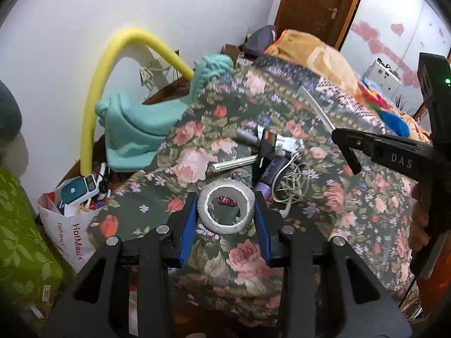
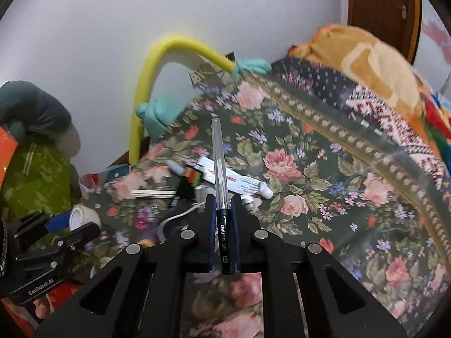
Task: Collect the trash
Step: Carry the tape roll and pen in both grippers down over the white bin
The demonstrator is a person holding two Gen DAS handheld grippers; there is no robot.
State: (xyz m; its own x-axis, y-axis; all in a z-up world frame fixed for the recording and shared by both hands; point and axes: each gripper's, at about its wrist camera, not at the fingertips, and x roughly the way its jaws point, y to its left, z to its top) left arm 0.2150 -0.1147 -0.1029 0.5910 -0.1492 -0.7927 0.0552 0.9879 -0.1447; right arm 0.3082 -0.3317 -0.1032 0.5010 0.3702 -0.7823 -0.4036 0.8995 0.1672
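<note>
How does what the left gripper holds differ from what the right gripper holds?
The left gripper clamps a grey tape roll, a wide hollow ring; the right gripper clamps a pen, a thin straight stick. The roll keeps the pads wide apart; the pen leaves them nearly closed. Both are lifted off the floral bedspread.

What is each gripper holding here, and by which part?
The left gripper clamps the tape roll across its outer rim. The right gripper grips the pen at its dark lower barrel, clear end pointing forward.

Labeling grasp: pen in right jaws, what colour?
Clear barrel, black grip end on the pen; right wrist view.
</note>
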